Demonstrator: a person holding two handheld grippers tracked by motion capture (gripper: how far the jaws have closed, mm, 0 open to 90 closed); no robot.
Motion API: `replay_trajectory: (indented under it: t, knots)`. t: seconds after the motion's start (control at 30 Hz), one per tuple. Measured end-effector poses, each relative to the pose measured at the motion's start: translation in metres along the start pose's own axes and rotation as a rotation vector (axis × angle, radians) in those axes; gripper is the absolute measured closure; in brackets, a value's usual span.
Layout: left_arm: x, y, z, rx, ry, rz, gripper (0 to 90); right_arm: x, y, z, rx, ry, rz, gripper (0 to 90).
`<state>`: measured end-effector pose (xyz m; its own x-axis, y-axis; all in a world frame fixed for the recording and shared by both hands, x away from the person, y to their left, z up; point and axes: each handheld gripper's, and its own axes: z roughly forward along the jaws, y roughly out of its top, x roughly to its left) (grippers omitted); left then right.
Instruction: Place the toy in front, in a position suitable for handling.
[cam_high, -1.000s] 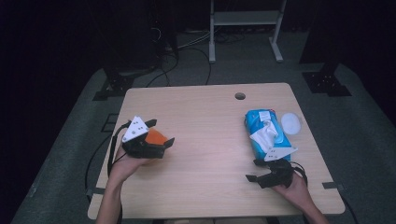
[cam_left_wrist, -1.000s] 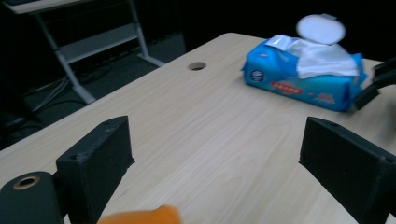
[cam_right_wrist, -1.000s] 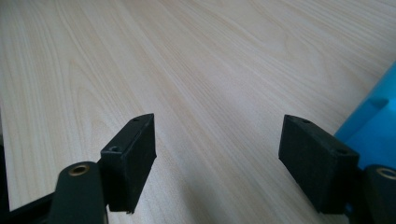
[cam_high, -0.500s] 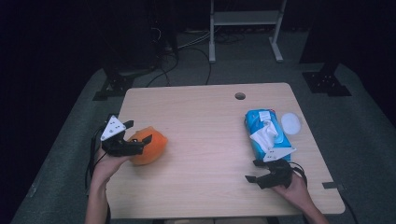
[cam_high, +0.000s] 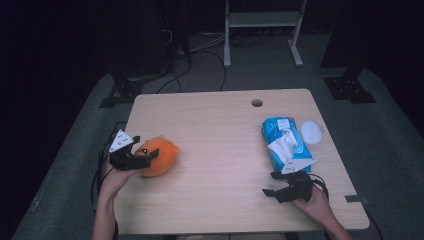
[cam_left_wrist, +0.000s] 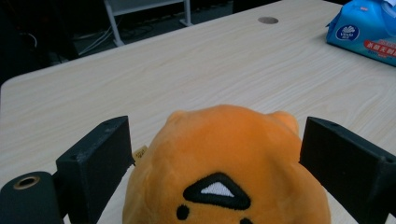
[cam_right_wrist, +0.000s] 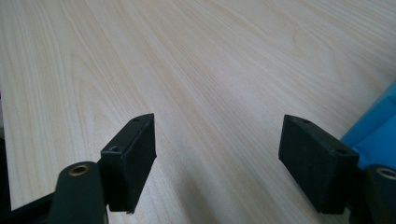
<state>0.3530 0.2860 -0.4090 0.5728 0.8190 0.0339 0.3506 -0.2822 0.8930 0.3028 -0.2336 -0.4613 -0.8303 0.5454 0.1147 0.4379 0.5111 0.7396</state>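
Both claw jaws now flank the orange plush toy (cam_left_wrist: 224, 163).

Two black handheld grippers, the left gripper (cam_high: 142, 159) and right gripper (cam_high: 277, 187), have blocky rectangular jaws. Each carries a grey three-cornered plate and a trailing black cable. Forearms are unsleeved.

You can spot a round logo on the end of the blue wipes pack (cam_left_wrist: 366, 29), but its lettering is too small to read. The red strip beside it carries white characters, also unreadable.
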Motion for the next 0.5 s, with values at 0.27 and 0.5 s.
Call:
replay_trajectory:
  t: [0.27, 0.5]
  knots:
    - [0.004, -0.013, 0.010, 0.038, -0.032, -0.054, 9.1, 0.000, 0.000, 0.000, -0.003, 0.005, -0.003, 26.3]
    - [0.002, -0.020, 0.011, 0.059, -0.065, -0.041, 18.3, 0.001, 0.000, -0.001, 0.002, 0.001, -0.007, 26.2]
